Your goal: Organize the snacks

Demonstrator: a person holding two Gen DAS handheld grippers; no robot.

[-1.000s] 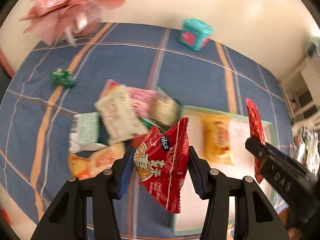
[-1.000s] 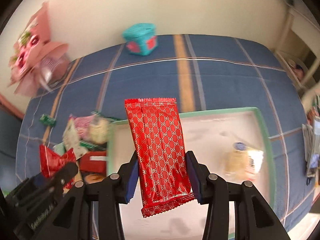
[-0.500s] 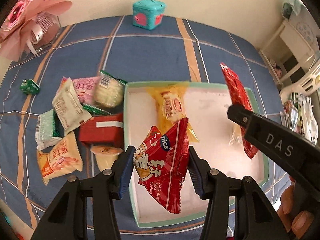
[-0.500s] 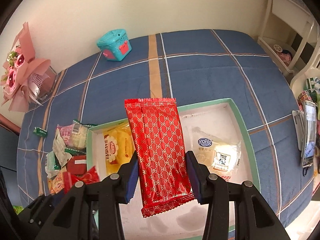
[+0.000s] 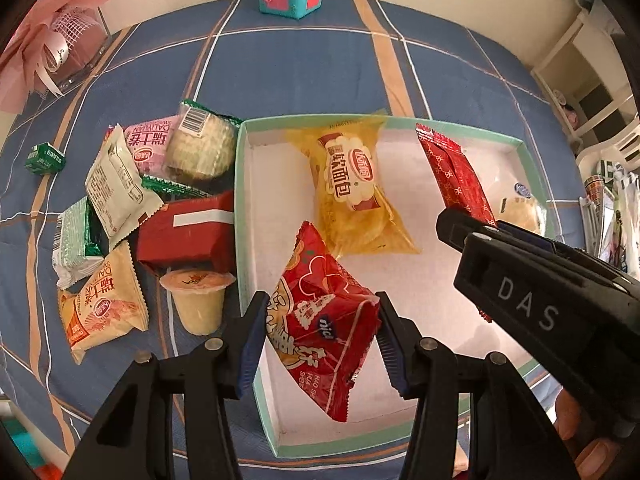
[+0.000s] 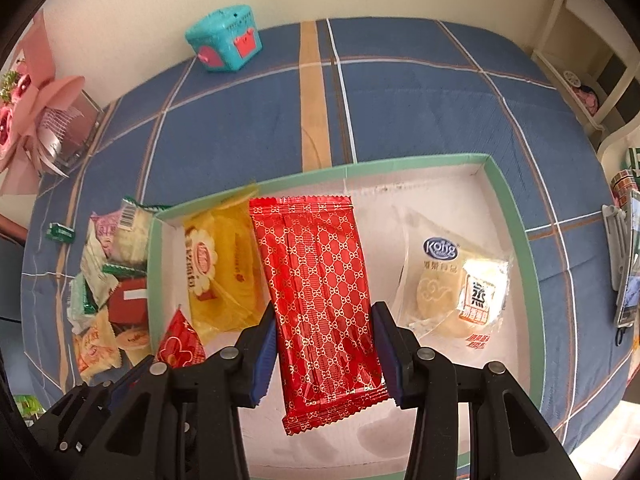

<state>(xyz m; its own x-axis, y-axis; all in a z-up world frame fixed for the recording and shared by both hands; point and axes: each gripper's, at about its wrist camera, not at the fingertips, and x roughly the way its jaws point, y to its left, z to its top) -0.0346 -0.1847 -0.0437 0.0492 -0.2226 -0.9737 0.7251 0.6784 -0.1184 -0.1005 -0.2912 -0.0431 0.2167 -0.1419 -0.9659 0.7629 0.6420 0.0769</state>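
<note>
Placement into the mint-edged box [image 5: 240,216] is the step in hand: the left gripper [image 5: 320,340] is clamped on a red crinkled packet [image 5: 320,320] reading "nice" and "HAO", hanging over the box's near left part, while the right gripper [image 6: 325,354] pinches a red gold-patterned wafer pack [image 6: 320,296] above the middle. Next, each probably needs lowering onto bare floor between the yellow bread bag [image 5: 352,184] and the clear "Kong" cracker pack [image 6: 460,280], then release. "DAS" marks the right tool's side.
</note>
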